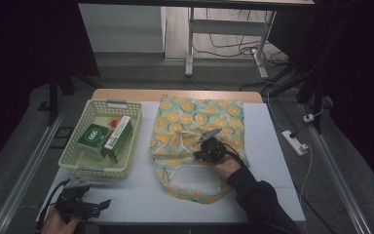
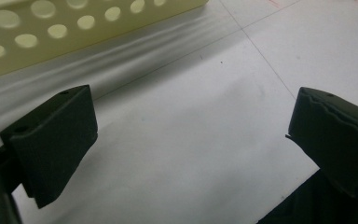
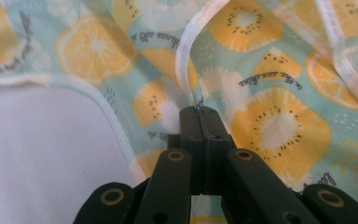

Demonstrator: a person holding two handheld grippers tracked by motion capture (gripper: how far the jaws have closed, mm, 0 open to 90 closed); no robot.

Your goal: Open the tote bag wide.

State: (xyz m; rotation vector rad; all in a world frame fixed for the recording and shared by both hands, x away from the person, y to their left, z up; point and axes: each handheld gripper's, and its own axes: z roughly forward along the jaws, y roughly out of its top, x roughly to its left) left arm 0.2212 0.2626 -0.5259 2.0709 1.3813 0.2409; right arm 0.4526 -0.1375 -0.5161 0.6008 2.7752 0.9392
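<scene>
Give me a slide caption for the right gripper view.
Black tongs pinched shut on the white-trimmed strap of a fruit-print cloth bag.

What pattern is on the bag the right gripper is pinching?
Orange and yellow fruit slices on pale teal, with white trim; the bag shows best in the right gripper view.

Cloth bag (image 3: 270, 126) carries small dark cursive lettering beside the fruit slices, too small to read. Green box (image 1: 93, 136) in the basket (image 1: 75, 168) bears a round white logo, illegible.
</scene>
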